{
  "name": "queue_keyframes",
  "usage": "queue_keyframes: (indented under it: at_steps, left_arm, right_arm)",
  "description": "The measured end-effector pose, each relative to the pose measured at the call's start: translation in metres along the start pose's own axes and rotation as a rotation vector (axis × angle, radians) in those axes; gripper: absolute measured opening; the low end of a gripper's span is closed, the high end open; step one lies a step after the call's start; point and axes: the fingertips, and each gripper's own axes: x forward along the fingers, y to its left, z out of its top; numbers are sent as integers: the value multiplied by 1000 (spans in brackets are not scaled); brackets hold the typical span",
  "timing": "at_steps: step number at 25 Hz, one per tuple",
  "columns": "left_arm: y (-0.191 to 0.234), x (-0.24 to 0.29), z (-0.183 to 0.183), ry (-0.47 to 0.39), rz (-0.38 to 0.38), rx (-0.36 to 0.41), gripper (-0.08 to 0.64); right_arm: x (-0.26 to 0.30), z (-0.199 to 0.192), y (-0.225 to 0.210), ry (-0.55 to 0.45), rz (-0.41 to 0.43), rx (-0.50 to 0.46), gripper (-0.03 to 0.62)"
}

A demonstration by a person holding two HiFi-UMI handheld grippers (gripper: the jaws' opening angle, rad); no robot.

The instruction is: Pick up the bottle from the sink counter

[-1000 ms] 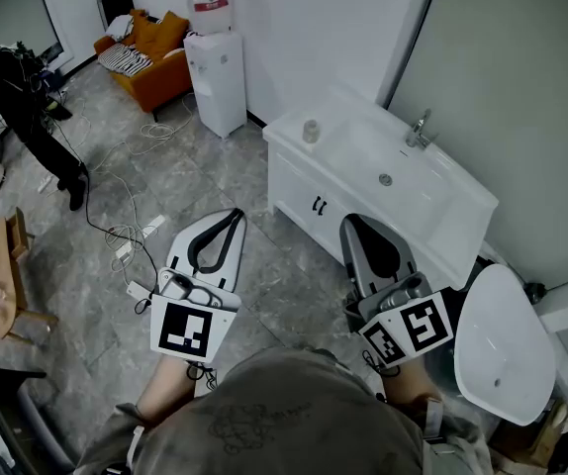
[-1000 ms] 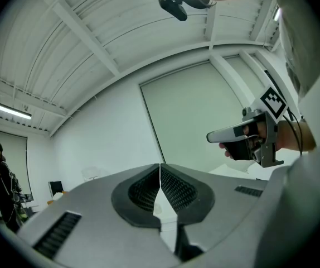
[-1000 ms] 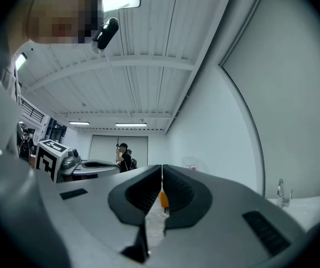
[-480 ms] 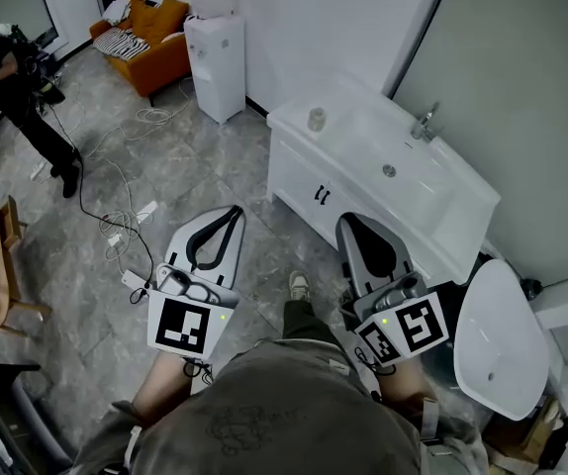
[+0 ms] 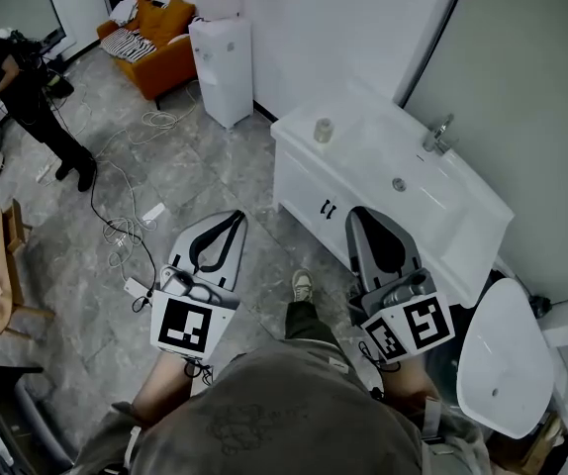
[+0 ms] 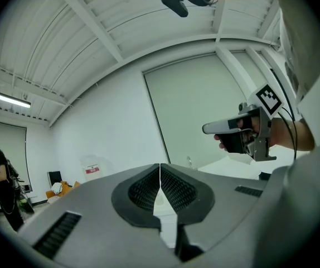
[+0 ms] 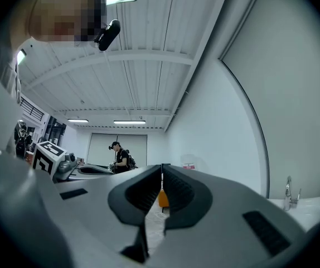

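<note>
Grey marble-effect tile floor [image 5: 215, 166] strewn with loose black and white cables [image 5: 126, 231]; plain white walls [image 5: 333, 28] and a pale grey-green wall panel [image 5: 531, 97]. Furniture: orange upholstered sofa [image 5: 165, 38], white floor-standing water dispenser [image 5: 223, 67], low wooden table [image 5: 7, 275], white sink cabinet [image 5: 304, 186]. Ribbed white ceiling [image 7: 149, 66] with fluorescent strip lights [image 7: 129, 121], lit.

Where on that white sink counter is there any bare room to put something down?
The counter is mostly bare. The bottle stands alone at its left end; the flat strip between it and the basin is free, as is the front edge. The faucet takes the back edge behind the basin. The floor at left is strewn with cables.
</note>
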Motion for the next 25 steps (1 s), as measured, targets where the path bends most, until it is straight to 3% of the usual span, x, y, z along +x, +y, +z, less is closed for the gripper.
queue_keyframes:
  at_steps: [13, 25]
  left_arm:
    - [21, 145, -13, 30, -40, -13, 18]
    - [44, 290, -26, 114, -51, -14, 17]
  right_arm:
    - [79, -31, -129, 59, -39, 2, 31]
    - [160, -57, -253, 119, -28, 47, 31]
